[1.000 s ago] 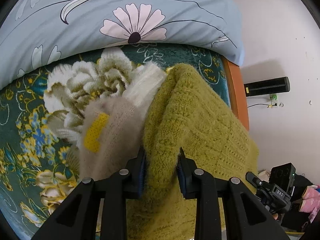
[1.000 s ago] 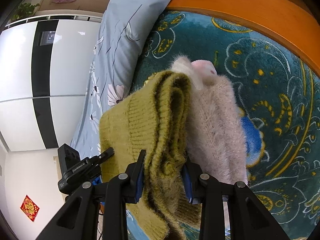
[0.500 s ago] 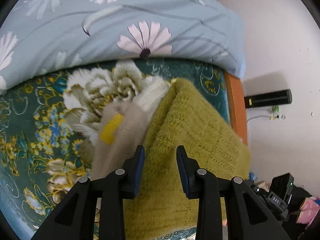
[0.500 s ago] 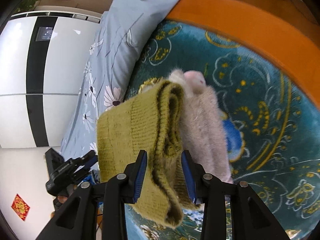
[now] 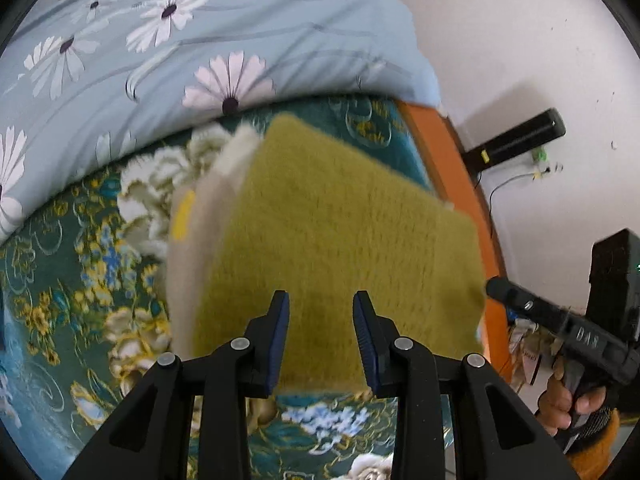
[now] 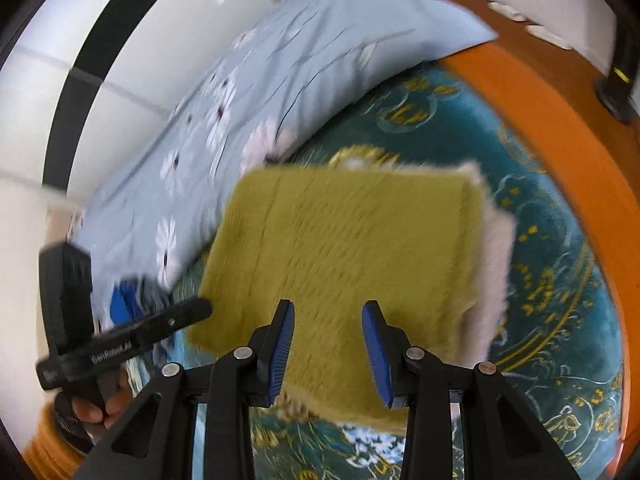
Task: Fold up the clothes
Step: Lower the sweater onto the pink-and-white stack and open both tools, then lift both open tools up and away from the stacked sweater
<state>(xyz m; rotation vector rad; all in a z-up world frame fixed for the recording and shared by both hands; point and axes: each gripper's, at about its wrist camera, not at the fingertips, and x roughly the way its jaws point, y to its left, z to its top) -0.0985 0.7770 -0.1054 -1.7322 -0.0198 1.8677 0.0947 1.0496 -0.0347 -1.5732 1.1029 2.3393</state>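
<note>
A folded olive-green knit sweater (image 5: pixel 340 220) (image 6: pixel 352 232) lies flat on top of a folded beige fuzzy garment (image 5: pixel 200 216) (image 6: pixel 496 248), on the teal floral blanket (image 5: pixel 60 280). My left gripper (image 5: pixel 320 300) hovers above the sweater's near edge, open, with nothing between its blue pads. My right gripper (image 6: pixel 328 308) also hangs above the sweater, open and holding nothing. At the right edge of the left wrist view, a hand (image 5: pixel 560 400) holds the other gripper's black body (image 5: pixel 580 336). Both views are blurred by motion.
A pale blue quilt with daisies (image 5: pixel 200 40) (image 6: pixel 280 60) lies behind the pile. The orange wooden bed frame (image 5: pixel 452 160) (image 6: pixel 560 120) borders the blanket (image 6: pixel 560 280). Beyond it, a black bar-shaped device (image 5: pixel 516 140) stands by the white wall.
Both grippers let go of the green sweater and rose away from it. The sweater, bunched between the pads before, now lies flat on the beige garment.
</note>
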